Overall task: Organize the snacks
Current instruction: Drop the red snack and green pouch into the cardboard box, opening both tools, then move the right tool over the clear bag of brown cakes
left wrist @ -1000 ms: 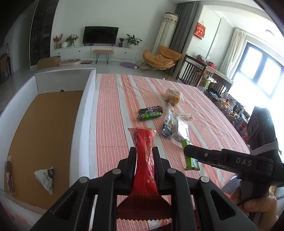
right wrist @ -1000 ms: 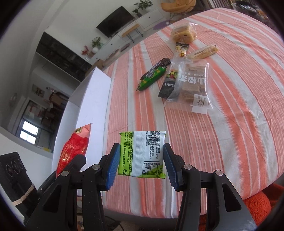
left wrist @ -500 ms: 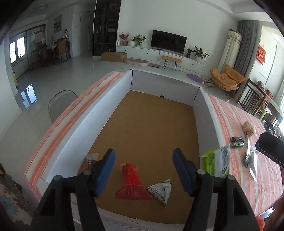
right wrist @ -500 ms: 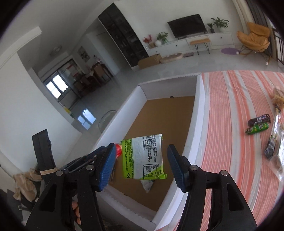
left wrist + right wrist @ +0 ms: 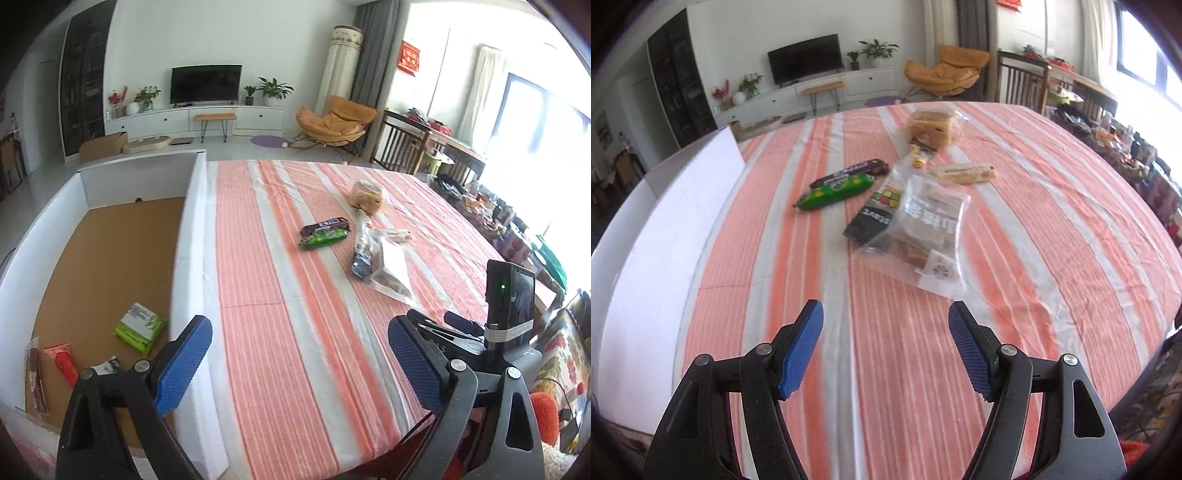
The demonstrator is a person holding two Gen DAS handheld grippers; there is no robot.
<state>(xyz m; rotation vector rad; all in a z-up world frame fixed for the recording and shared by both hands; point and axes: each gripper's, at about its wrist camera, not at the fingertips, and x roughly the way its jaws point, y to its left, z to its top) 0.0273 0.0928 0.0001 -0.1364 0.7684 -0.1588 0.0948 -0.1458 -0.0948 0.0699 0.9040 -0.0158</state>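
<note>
Snacks sit in two places. My left tongs (image 5: 299, 363) gape wide with nothing between them, poised over the white box (image 5: 188, 258) wall and the striped table (image 5: 266, 280); my right tongs (image 5: 886, 347) are likewise spread and bare above the cloth. Inside the box, on its brown floor, I see a green-and-white packet (image 5: 139, 326), a red packet (image 5: 62, 363) and a long strip pack (image 5: 35, 378) near the front corner. Out on the table lie a green bar (image 5: 834, 192) touching a dark bar (image 5: 849, 172), a clear biscuit bag (image 5: 923, 236), a black pack (image 5: 873, 218) and a bread bag (image 5: 932, 125).
</note>
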